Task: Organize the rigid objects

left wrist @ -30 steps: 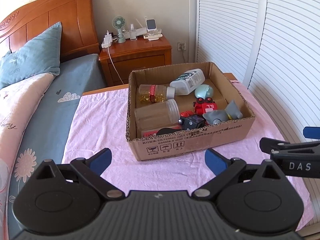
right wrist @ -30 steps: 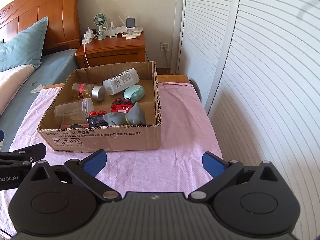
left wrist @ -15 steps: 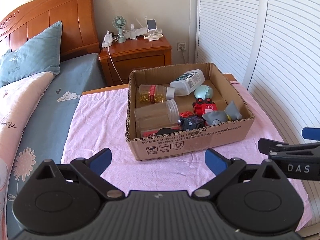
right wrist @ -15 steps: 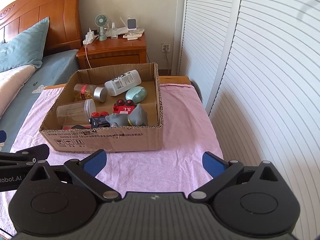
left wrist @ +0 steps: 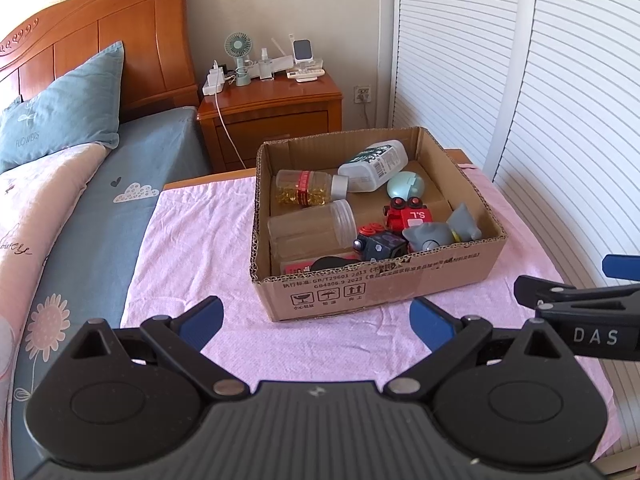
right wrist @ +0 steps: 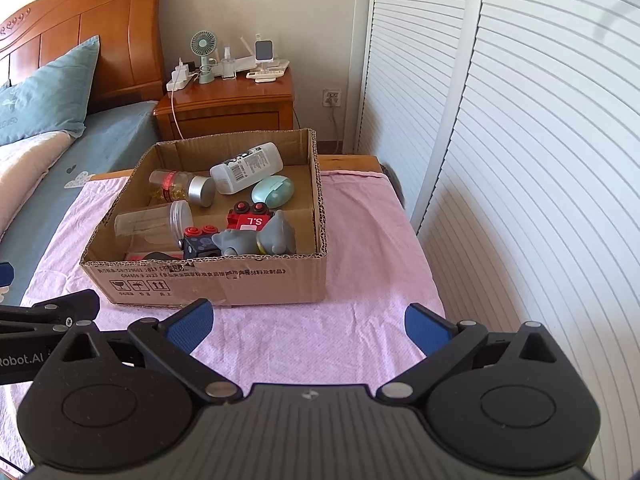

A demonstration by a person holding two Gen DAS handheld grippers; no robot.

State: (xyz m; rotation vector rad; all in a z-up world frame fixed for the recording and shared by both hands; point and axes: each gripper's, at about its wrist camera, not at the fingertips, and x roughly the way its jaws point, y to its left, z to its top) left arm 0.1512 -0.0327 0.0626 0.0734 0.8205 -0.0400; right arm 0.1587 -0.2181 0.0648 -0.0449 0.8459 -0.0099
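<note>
The tabletop [left wrist: 192, 240], under a pink cloth, spread out ahead of both sets of jaws. On it, straight ahead of the left gripper [left wrist: 316, 320] and ahead and a little left of the right gripper [right wrist: 306, 318], stood the cardboard box [left wrist: 380, 284]. Both sets of jaws stood wide apart and held nothing.

Every loose thing lay inside the box: a white bottle [left wrist: 374, 166] at the far wall, a clear jar [left wrist: 312, 228] and a pill jar [left wrist: 308, 192] toward the left, a grey toy [right wrist: 256, 238] at the near right, then a red toy car [left wrist: 408, 214], a dark toy car [left wrist: 378, 244] and a pale green case [left wrist: 406, 184].

That fitted either a finished gathering or a sorting out of the box, and the cloth around it carried nothing that settled which.

The left view showed a flat red-and-black thing against the box's near wall, mostly hidden in the right view; the right view showed the pill jar's metal cap face-on.
</note>
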